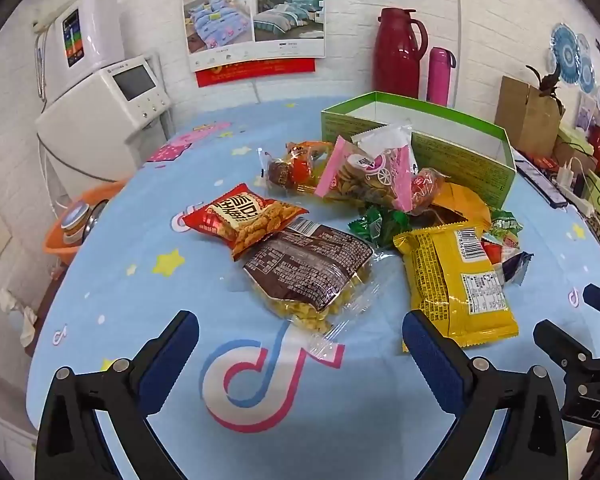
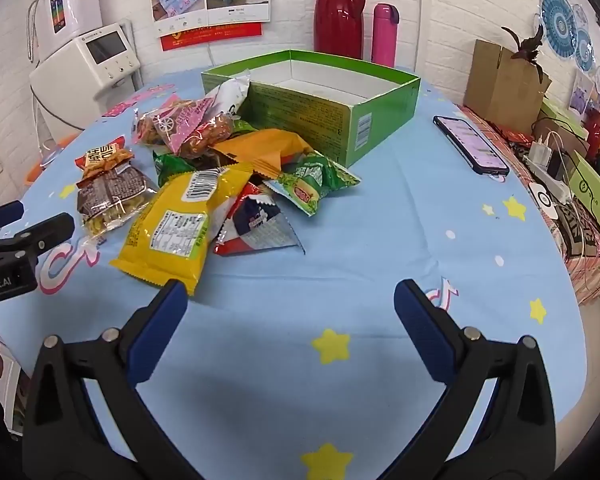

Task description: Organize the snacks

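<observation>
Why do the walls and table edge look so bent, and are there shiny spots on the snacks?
Left wrist view: a fisheye lens bows the brick wall and rounds the table; dark corners frame it; glare glints on the brown packet. Right wrist view: same curving, strongest at the edges; the yellow packet and red flask catch highlights; the tongs cast a soft shadow below.

Blue starred tablecloth (image 2: 380, 232): snack packets (image 2: 204, 184), green box (image 2: 340, 120), phone (image 2: 470, 144), possibly flasks behind.
</observation>
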The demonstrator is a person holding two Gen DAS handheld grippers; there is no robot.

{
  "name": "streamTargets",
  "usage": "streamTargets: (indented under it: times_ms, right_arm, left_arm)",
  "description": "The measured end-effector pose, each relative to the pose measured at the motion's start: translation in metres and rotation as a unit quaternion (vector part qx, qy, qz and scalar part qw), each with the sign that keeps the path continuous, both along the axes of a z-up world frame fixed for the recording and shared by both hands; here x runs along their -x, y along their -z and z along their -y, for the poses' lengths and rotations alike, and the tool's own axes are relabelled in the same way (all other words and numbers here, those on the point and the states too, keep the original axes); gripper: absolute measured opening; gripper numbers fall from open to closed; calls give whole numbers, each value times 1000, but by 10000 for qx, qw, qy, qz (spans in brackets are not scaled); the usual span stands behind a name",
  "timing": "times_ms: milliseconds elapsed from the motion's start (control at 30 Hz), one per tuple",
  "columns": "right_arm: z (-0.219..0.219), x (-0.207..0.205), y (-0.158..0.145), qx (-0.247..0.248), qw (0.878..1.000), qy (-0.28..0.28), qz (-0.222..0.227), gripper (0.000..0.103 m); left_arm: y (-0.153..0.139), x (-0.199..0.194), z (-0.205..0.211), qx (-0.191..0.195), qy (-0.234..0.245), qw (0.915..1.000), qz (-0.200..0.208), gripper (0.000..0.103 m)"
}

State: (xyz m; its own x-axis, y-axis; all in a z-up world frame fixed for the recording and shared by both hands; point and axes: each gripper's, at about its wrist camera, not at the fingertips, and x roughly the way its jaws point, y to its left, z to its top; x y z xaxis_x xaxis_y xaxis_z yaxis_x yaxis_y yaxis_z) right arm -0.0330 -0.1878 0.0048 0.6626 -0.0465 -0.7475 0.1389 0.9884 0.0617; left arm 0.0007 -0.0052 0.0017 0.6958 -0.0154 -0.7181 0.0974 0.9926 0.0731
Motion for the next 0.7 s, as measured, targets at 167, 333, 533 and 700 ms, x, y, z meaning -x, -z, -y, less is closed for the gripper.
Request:
streamTargets:
  times_ms: [167,333,533,700]
  right_arm:
    - [0,-2,2,10,10000,12,-34,103]
    - [0,-5,2,6,10000,11,-65,103]
    - [-1,-5,4,5,10000,-2,-89,103]
    - [-2,-6,6,-5,9999,-6,-116,103]
  left_arm:
    - [1,-2,0,26,25,10000,-10,103]
    - [2,-4,-1,51,45,10000,-13,103]
    - [2,-4,-1,61,39,10000,-23,103]
    - [4,-5,0,66,42,10000,-57,103]
